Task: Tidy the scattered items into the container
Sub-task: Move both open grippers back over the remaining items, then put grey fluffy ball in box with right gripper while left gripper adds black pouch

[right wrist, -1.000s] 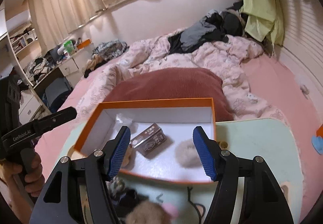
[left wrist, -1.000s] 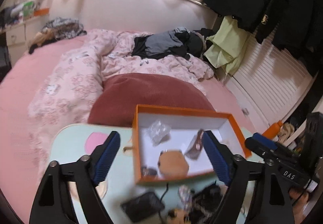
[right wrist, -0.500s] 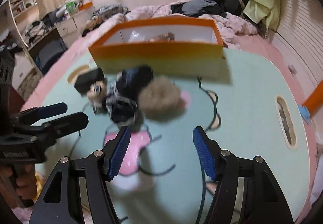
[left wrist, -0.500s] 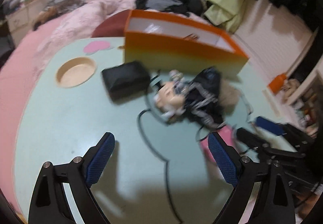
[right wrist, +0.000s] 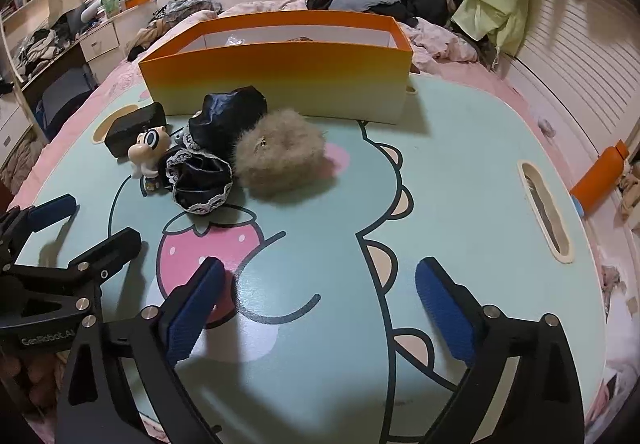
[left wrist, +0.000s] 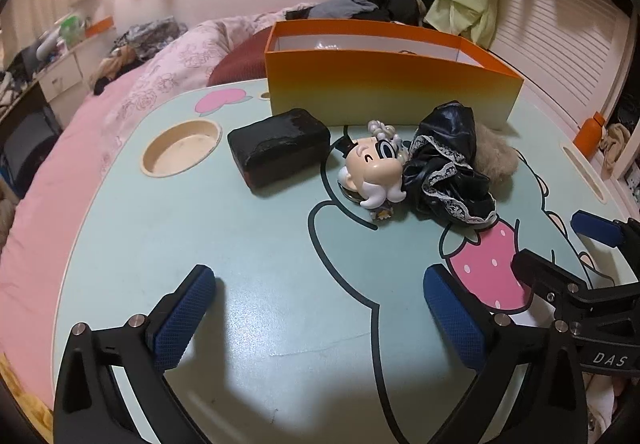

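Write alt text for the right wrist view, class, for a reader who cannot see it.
The right gripper hangs over a mint-green cartoon table, its jaws opening with nothing between them. Ahead, a beige fluffy pouch, a black lace-trimmed cloth, a small doll and a black case lie before an orange box; the left gripper enters at left.

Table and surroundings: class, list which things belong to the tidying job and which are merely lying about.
Job:
orange box
black case
doll
black lacy cloth
fur puff

Lying about:
red cushion
floral quilt
orange bottle
green garment
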### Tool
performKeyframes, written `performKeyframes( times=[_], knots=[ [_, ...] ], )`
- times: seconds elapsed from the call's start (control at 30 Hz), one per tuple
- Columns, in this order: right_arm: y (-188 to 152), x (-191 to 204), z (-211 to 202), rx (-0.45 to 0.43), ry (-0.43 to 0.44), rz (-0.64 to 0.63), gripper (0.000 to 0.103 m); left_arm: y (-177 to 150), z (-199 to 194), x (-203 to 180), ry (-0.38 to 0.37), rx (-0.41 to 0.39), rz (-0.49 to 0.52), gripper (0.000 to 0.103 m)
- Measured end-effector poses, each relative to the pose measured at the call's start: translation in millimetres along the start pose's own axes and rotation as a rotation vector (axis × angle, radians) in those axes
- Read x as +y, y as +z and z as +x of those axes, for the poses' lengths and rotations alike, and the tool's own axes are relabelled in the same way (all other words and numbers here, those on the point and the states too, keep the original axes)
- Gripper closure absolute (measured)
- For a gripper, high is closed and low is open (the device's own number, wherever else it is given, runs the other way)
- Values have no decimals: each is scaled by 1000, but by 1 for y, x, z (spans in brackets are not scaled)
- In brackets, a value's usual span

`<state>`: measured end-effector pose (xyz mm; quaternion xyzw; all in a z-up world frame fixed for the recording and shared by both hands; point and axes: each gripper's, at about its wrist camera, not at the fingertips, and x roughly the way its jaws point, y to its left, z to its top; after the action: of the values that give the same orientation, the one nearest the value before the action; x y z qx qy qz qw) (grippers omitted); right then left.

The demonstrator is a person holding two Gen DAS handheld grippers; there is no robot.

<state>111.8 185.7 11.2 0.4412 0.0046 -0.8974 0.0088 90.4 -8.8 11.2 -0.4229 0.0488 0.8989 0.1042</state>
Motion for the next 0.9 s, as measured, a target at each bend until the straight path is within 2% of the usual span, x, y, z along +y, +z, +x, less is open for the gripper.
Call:
performKeyframes(
  times=[0.4,0.5,0.6,0.67,0.73,0.9],
  knots=[
    [-1,1,1,4,4,-5,3,1,1,0,-1,-1,1,0],
    [3,-2,1,2,53,5,3,1,1,0,-1,-1,0,0],
    [14,-6,1,-23,111,29,12,1,1,0,-1,-1,0,0],
    [27,-6,5,-20,144,32,24,1,0,0,0,-1,0,0],
    [37,-6,9,-17,158,34,32,0,0,0,-1,-1,0,0],
    [60,-1,21,-17,182,34,43,0,1,0,0,-2,0,0]
  ],
)
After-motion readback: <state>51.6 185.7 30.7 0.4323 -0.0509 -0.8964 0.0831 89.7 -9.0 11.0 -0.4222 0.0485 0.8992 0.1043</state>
